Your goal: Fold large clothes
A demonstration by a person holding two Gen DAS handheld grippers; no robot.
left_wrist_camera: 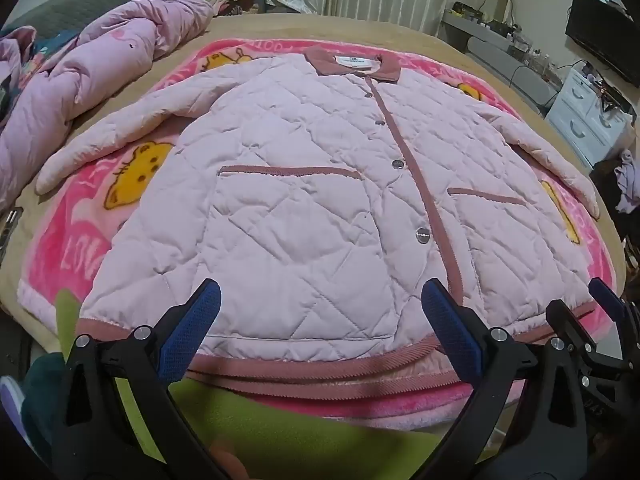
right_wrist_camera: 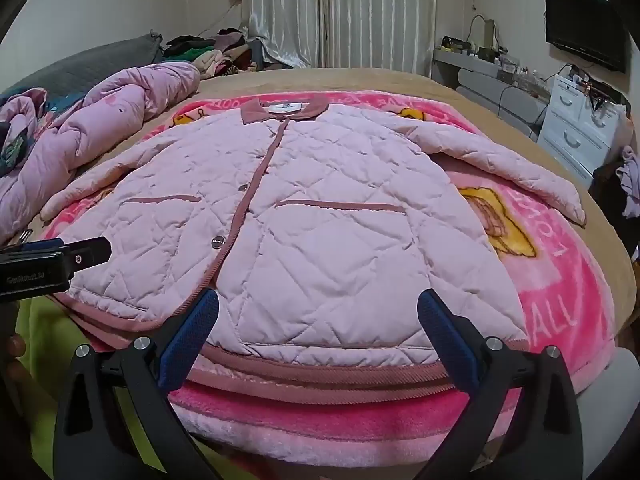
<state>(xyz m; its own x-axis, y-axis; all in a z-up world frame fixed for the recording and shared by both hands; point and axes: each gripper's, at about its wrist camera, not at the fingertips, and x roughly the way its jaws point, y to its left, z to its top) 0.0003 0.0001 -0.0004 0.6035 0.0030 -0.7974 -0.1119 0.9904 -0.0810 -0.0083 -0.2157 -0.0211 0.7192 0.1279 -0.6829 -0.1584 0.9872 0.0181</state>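
On fuzzy pink blanket [left_wrist_camera: 80, 240], flat quilted puffy jacket [left_wrist_camera: 304, 208] with ribbed hem.

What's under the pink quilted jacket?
The pink quilted jacket lies flat on a pink cartoon-print fleece blanket, which rests on a tan bedspread. The blanket's print under the jacket body is hidden.
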